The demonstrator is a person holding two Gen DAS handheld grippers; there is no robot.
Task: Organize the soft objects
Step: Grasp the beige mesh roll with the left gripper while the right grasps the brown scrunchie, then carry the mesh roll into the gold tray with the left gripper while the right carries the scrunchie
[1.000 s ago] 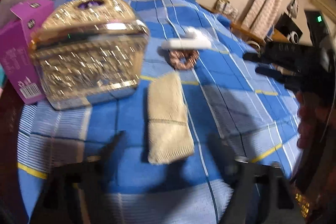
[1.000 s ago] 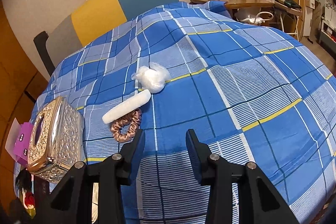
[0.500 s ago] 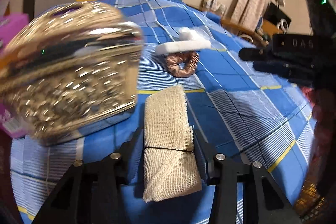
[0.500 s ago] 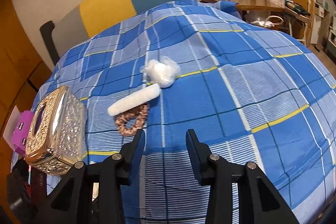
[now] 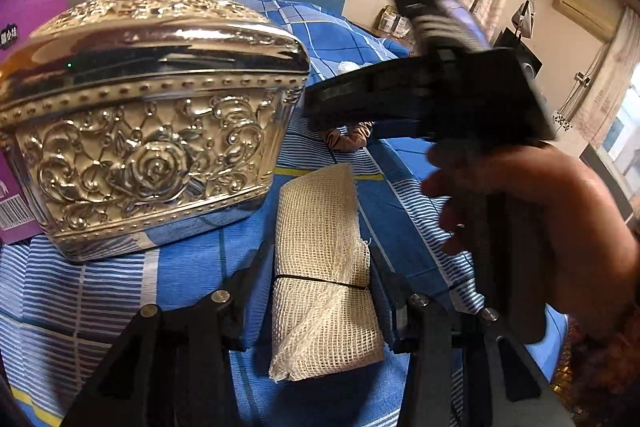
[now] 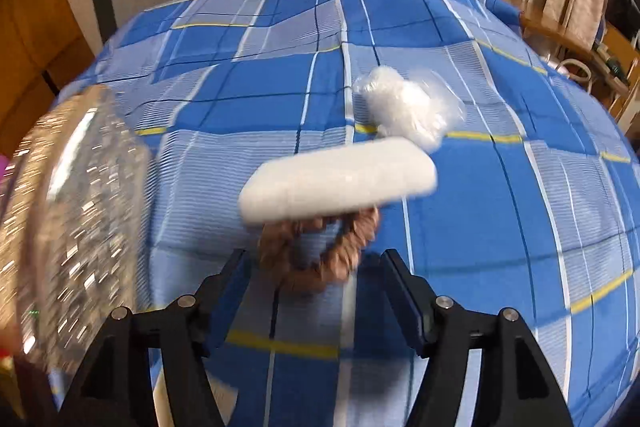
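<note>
Left gripper (image 5: 320, 291): jaws stand apart, one finger on each side of a folded cream mesh cloth (image 5: 322, 267) bound by a thin black band. The fingers lie close against its sides; whether they press it cannot be told from this view. The cloth lies flat on the blue plaid bedspread (image 5: 192, 267).

Right gripper (image 6: 316, 279): jaws wide apart and holding nothing. A brown scrunchie (image 6: 320, 251) lies on the bedspread between and just ahead of the fingertips, apparently untouched, though the picture is blurred there.

Surroundings: a white padded roll (image 6: 340, 183) lies across the far edge of the scrunchie, touching it. Just beyond the roll sits a clear plastic bag of white stuffing (image 6: 408, 107), close to the roll's right end. In the left wrist view, the right gripper's body and the person's right hand (image 5: 540, 227) cross the picture and hide most of the scrunchie, the roll and the bag.

Containers: an ornate silver tissue box (image 5: 148, 123) stands upright on the bedspread, just to the left of the cloth and apart from it. Its contents are not visible. A purple carton (image 5: 20, 107) stands behind it, to the left.
</note>
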